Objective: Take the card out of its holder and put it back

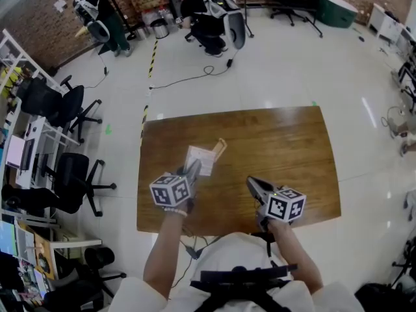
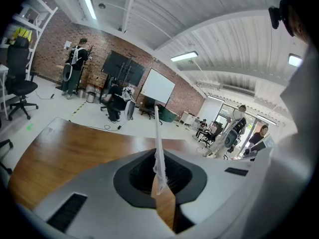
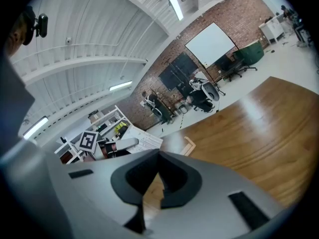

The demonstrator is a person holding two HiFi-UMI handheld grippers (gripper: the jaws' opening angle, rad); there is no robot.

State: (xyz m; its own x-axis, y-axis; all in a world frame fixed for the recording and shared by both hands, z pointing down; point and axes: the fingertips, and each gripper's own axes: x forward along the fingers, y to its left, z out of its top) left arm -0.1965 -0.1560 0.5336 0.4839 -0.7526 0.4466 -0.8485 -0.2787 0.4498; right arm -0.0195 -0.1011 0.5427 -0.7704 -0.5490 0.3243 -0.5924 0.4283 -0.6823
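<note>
While the left gripper (image 1: 193, 169) is pinched tight on the white card (image 1: 200, 159) over the wooden table (image 1: 292, 142) - edge-on in its own view - the right gripper (image 1: 253, 184) is closed on nothing, and the tan holder (image 1: 219, 149) sits right by the card - can't tell if they touch.

Your left gripper (image 1: 194, 168) covers the near edge of the card (image 1: 201, 158). Print on the card is too small to read. The holder (image 1: 220, 149), just beyond the card, is partly hidden behind it. In the left gripper view the card shows edge-on only, face unseen.
</note>
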